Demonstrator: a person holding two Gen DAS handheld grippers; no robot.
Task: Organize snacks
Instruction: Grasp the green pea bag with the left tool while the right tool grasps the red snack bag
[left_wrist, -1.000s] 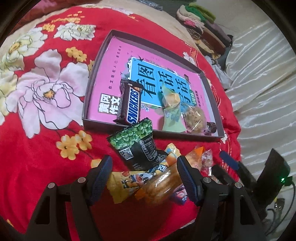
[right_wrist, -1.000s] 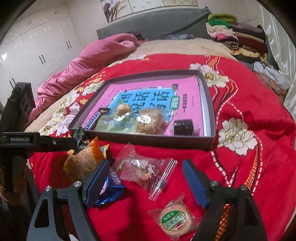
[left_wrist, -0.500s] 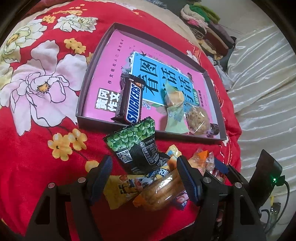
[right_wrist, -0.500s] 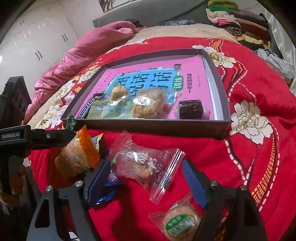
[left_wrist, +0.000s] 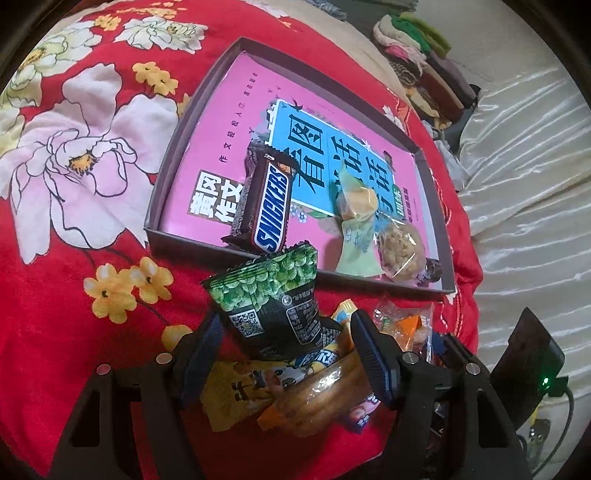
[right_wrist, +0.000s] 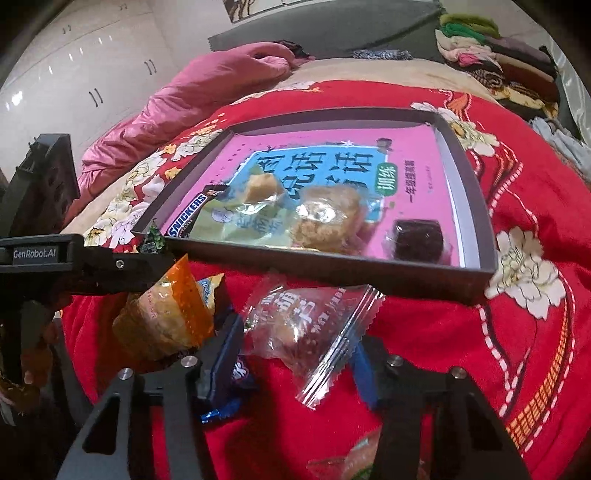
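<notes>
— Just near of the tray (right_wrist: 476, 284), on the bed: where's the clear snack packet (right_wrist: 306, 325)?
— Between the right hand-held gripper (right_wrist: 295, 354) jaws, which have just been closing — now pinching its sides, long axis slanting far-left to near-right.
— And the left hand-held gripper (left_wrist: 286, 354)?
— Apart, straddling the pea packet (left_wrist: 273, 302).

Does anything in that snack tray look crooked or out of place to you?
Yes: the Snickers bar is not lying flat. Its lower end rests on the tray's near wall and pokes over it, toward the green pea packet outside. The other tray snacks lie flat on the pink book.
</notes>
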